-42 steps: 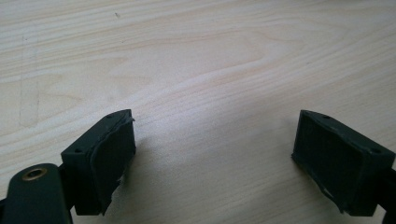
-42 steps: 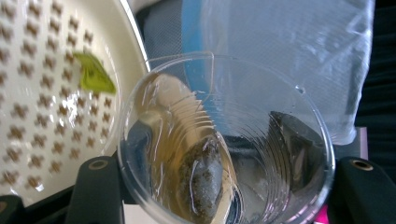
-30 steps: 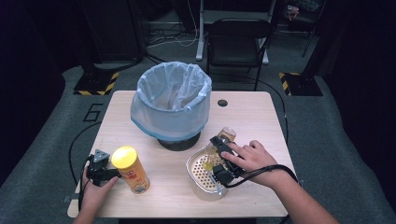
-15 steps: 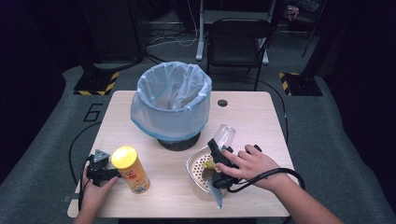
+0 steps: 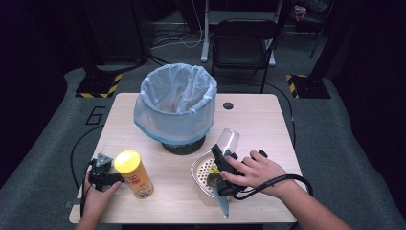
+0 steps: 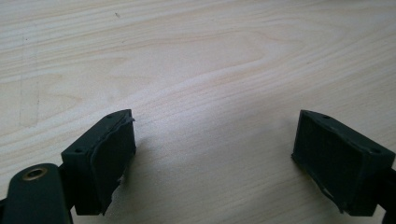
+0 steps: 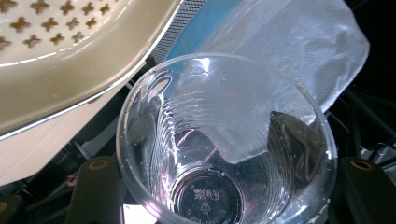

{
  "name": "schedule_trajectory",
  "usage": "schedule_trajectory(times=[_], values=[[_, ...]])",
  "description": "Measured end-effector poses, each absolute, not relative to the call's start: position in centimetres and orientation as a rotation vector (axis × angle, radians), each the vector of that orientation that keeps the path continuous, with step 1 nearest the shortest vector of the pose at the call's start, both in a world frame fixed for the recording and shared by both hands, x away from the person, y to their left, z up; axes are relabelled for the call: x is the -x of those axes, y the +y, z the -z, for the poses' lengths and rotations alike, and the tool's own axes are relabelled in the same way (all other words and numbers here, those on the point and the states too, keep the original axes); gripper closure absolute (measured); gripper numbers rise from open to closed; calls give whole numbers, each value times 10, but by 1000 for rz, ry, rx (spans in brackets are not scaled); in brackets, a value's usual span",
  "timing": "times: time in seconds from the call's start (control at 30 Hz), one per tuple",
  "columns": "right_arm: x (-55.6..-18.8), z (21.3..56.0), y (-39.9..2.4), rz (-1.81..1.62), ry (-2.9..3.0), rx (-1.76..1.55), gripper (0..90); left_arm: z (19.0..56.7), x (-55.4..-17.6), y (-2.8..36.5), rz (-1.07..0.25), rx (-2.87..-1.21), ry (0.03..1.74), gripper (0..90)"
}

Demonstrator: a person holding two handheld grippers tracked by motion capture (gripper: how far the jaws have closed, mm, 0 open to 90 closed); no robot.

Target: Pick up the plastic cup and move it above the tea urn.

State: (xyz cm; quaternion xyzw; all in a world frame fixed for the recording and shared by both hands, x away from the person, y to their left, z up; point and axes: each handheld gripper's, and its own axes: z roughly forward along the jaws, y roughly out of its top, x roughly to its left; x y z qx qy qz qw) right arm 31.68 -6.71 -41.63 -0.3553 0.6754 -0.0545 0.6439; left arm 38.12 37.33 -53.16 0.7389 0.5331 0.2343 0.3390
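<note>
Clear cup (image 5: 229, 142) gripped, near the lined bin (image 5: 176, 103)

Right gripper (image 5: 221, 155) jaws clamp it; left gripper (image 6: 210, 154) jaws gape empty. Thin plastic could slip or crush.

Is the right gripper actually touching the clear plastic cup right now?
Touching. In the right gripper view the right gripper has its black jaws pressed against both sides of the clear plastic cup, which sits between them.

The table (image 5: 258, 120) is seen from above and in front, from the person's side, the whole top taken in; bare tabletop (image 6: 196, 70) is viewed close by the left gripper camera; the clear cup (image 7: 224, 140), strainer (image 7: 70, 56) and lined bin (image 7: 289, 60), all shared with the high view, are shown at close range in the right gripper view.
</note>
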Motion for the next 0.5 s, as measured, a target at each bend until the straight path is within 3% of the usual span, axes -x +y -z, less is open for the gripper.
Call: schedule_trajectory(times=[0.5], values=[[-314, 416, -67, 63, 1542, 785, 359, 532, -381, 373, -611, -1926, 1387, 127]])
